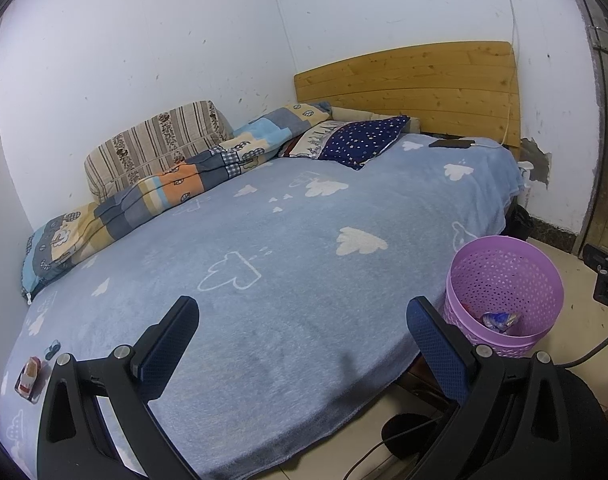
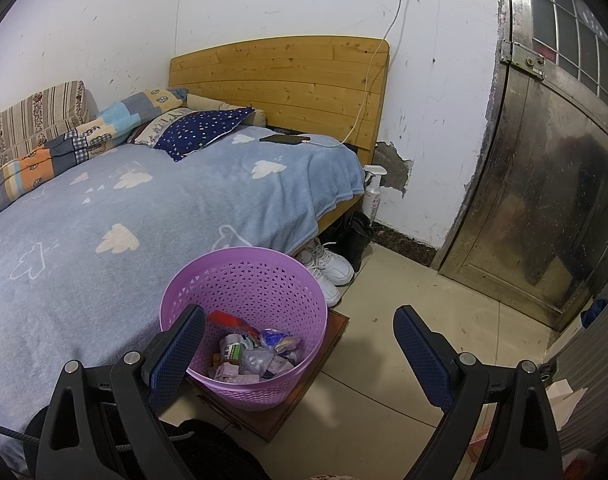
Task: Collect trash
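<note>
both grippers, left gripper [image 1: 302, 336] and right gripper [image 2: 300, 344], hung spread and empty; purple basket [image 2: 244, 280] held trash; next up, the wrapper [image 1: 28, 378] at nine o'clock.

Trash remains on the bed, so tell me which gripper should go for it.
Left. The open left gripper hovers over the bed, and the small wrapper lies just beside its finger. The right gripper, also open and empty, faces the purple bin.
</note>
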Tool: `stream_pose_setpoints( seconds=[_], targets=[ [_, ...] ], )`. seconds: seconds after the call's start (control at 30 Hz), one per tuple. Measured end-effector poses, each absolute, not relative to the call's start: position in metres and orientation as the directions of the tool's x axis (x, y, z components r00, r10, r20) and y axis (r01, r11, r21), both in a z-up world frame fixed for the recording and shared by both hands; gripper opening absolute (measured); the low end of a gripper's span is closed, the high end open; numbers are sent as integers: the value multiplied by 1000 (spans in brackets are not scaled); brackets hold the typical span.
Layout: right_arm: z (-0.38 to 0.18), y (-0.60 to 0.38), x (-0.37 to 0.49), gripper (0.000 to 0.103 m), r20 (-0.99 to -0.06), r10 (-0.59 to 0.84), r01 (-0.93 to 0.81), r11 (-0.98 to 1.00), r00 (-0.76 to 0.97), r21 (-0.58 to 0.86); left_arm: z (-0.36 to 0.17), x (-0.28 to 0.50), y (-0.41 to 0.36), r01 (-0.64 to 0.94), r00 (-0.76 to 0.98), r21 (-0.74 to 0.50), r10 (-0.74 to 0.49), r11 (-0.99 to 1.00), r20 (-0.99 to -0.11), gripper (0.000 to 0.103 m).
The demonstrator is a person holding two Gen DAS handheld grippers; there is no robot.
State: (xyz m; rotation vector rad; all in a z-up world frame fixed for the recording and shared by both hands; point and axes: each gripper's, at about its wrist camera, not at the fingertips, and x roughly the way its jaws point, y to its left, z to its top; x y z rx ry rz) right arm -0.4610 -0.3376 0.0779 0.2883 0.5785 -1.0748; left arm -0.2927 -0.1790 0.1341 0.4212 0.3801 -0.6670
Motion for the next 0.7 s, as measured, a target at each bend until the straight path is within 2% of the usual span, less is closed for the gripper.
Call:
stream_pose_setpoints(
  seconds=[0.47, 0.7],
  targets=[
    [77, -340, -457, 96, -577, -734, 881, 470, 358, -52, 138, -291, -180, 667, 716, 235, -521, 707, -465, 103],
    [76, -348, -449, 96, -586, -726, 862, 499, 361, -87, 138, -280, -176, 681, 678, 151, -539, 717, -501, 103]
  ],
)
